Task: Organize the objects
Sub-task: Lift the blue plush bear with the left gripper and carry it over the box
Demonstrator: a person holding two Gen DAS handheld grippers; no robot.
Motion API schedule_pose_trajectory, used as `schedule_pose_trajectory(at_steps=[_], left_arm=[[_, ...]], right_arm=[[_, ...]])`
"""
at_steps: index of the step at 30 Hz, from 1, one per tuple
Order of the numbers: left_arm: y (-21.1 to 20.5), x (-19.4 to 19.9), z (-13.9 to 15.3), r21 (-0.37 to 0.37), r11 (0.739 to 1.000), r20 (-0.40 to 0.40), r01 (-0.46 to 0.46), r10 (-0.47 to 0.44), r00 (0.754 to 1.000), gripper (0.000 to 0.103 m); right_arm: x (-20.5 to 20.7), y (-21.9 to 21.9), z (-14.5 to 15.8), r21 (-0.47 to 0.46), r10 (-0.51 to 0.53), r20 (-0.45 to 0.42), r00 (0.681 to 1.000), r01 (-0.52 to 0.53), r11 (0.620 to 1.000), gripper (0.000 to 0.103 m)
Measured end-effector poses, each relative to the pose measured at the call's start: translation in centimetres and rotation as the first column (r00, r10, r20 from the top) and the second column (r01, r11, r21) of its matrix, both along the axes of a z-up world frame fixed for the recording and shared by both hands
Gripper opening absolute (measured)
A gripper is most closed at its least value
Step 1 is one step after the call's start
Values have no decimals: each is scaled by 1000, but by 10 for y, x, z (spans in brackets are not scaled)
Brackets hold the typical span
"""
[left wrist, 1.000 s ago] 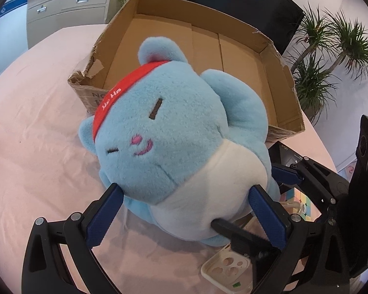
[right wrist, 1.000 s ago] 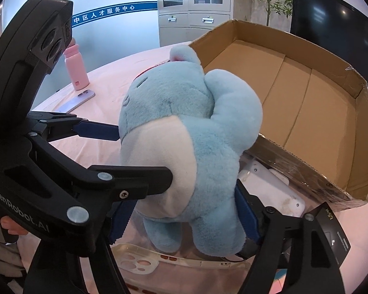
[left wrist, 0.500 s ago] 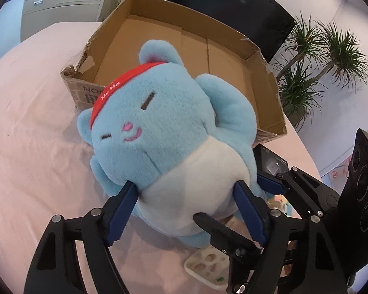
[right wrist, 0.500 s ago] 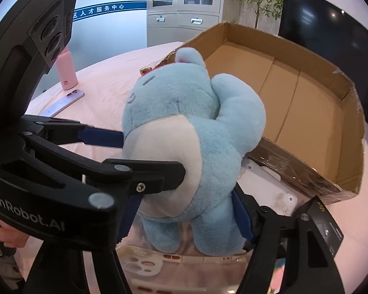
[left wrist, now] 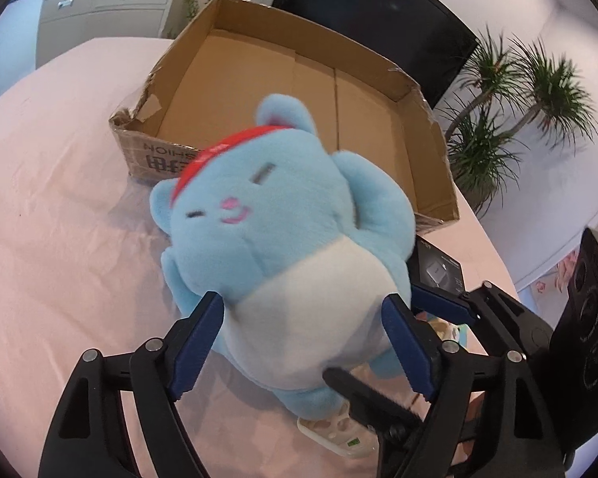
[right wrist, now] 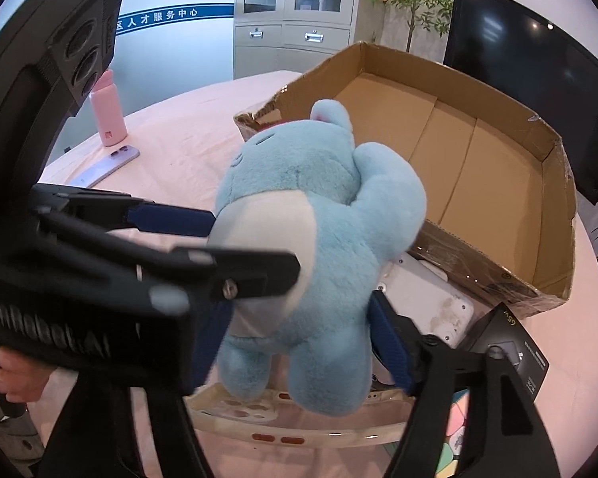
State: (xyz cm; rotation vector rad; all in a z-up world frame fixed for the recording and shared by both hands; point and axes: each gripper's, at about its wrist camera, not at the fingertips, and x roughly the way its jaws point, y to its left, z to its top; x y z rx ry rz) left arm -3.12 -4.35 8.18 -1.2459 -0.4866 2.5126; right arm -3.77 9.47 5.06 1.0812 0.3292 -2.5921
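Grippers, left (left wrist: 303, 334) and right (right wrist: 299, 338), both pinch a blue plush toy (left wrist: 283, 247) at its belly, raised above the pink table (left wrist: 59, 219) before the near wall of an empty cardboard box (left wrist: 430, 127), so organizing has seemingly barely begun.

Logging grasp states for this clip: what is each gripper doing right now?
Left gripper: closed on the blue plush toy, pads at its belly sides.
Right gripper: closed on the same plush toy, lower body.
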Motion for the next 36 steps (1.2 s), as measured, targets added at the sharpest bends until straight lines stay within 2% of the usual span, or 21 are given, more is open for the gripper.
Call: schedule_pose_trajectory(at_steps=[5, 8, 9, 15, 17, 22, 26, 31, 36], left_arm=[[3, -19, -10, 10, 1000, 38, 29, -30, 999, 90], [8, -27, -15, 12, 999, 46, 51, -52, 998, 103], [10, -30, -17, 8, 998, 50, 57, -58, 997, 103], [11, -43, -28, 38, 998, 59, 58, -61, 996, 103], [10, -47, -35, 41, 997, 72, 62, -65, 995, 103], [7, -39, -33, 50, 996, 64, 71, -74, 995, 94], [6, -25, -24, 50, 996, 45, 73, -75, 996, 88], [1, -3, -7, 67, 996, 5, 63, -63, 998, 87], [4, 21, 26, 32, 998, -59, 57, -55, 997, 87]], right_arm=[[-11, 3, -7, 9, -6, 24, 1000, 5, 1000, 82], [-19, 6, -12, -10, -10, 42, 999, 10, 1000, 86], [-22, 7, -13, -22, -3, 52, 999, 4, 1000, 90], [-34, 8, -20, -61, 11, 88, 996, -5, 998, 94], [-37, 4, -21, -56, 6, 95, 996, -1, 998, 90], [-32, -2, -20, -26, -2, 75, 997, 4, 1000, 75], [-21, -8, -15, 8, -9, 51, 999, 8, 1000, 71], [-1, -14, -1, 23, -11, 2, 1000, 11, 1000, 71], [19, -19, 20, 26, -2, -66, 998, 3, 1000, 71]])
